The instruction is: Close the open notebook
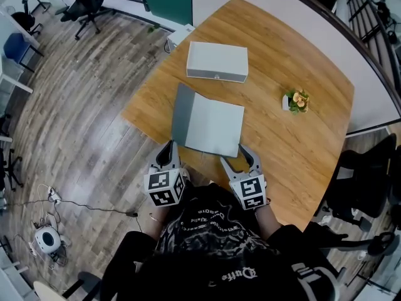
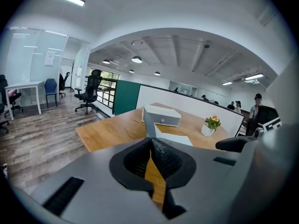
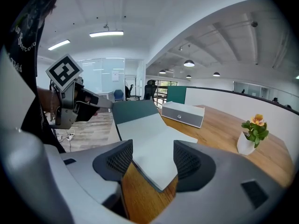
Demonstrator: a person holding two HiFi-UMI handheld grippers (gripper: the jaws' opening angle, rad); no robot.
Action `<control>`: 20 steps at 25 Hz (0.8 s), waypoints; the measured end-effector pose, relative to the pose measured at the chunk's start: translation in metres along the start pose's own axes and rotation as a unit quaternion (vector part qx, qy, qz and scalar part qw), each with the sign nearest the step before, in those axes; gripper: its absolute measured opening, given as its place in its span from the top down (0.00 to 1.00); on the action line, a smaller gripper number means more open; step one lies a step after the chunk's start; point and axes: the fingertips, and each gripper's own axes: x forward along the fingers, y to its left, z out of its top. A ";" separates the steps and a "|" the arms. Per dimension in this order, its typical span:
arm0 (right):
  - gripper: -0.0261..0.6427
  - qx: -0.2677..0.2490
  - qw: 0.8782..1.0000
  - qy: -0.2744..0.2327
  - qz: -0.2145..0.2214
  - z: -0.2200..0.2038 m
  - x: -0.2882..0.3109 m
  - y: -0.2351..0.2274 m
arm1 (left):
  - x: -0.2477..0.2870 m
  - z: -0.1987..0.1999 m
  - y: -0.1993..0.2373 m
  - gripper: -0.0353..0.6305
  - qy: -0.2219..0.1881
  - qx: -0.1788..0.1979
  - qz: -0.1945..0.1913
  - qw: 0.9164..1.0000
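One pot holds a plant; grey box shut; notebook half-open.

The half-open notebook took the desk's near edge; a box stood toward the far corner, a plant near the right edge. Bare wood lay between.

The head camera looked steeply down from above the person onto the wooden table, the left gripper and right gripper at its near edge. Each gripper camera rode low at that edge, facing along its own jaws toward the far side. All three views shared the notebook, the white box beyond it and the potted plant at the right.
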 end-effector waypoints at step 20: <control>0.57 0.036 0.999 -0.011 -0.026 -0.017 -0.029 -0.035 | -0.011 0.008 -0.062 0.90 -0.026 0.051 -0.062 0.996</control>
